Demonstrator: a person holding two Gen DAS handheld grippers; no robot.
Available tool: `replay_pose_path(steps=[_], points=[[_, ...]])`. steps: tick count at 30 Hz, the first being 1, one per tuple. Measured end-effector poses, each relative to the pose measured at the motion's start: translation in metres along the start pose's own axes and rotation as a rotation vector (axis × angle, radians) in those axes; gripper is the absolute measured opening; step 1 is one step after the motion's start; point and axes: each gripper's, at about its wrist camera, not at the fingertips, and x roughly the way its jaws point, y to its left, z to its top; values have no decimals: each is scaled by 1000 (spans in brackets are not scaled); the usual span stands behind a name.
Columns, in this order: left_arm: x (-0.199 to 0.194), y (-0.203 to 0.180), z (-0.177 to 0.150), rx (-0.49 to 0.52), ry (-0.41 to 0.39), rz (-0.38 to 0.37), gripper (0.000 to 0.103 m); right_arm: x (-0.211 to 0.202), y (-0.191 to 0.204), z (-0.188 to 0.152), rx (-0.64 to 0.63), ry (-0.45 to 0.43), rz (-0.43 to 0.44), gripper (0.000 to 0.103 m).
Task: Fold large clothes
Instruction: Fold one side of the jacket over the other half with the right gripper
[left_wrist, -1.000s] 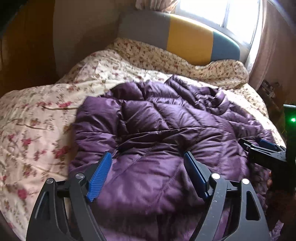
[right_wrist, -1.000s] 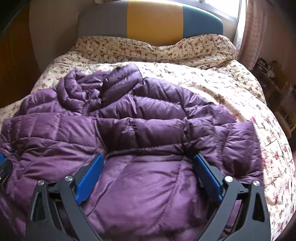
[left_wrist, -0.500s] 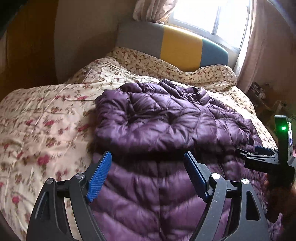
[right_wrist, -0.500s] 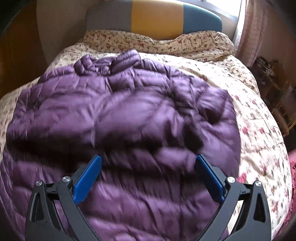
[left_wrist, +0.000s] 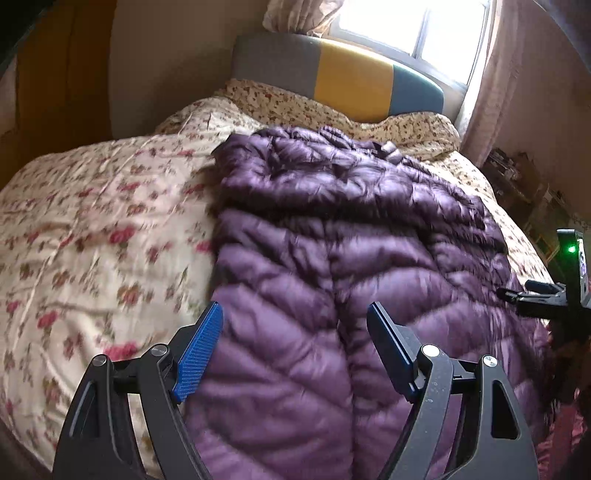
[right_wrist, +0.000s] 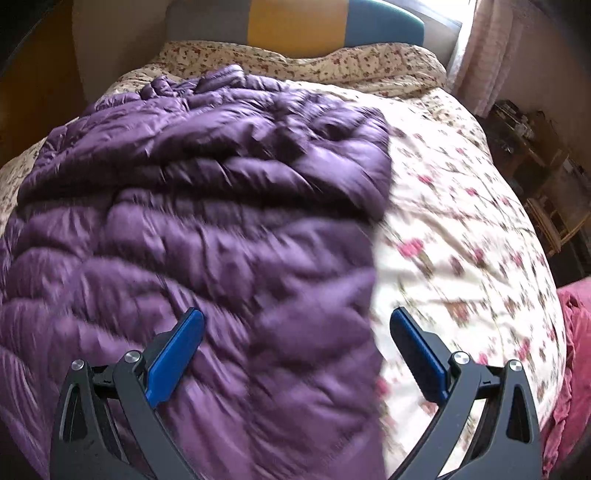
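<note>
The purple down jacket is lying spread lengthwise down the middle of the bed, collar toward the headboard. The left gripper is hovering over its near hem, jaws spread wide, grasping nothing. The right gripper is straddling the jacket's right edge, jaws likewise released and empty. The floral quilt is showing bare on both sides of the jacket, giving open room left and right. A curtain is hanging beside the bright window.
</note>
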Motion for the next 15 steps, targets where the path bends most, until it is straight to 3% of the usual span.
replay_pose_path(steps=[5,15], points=[[-19,20,-26,-32,21,-7,79,-18,-16,-30,6,20,39,101],[-50,43,-81,-134,96,-85,65,-49,-26,-93,-29,71,133,94]])
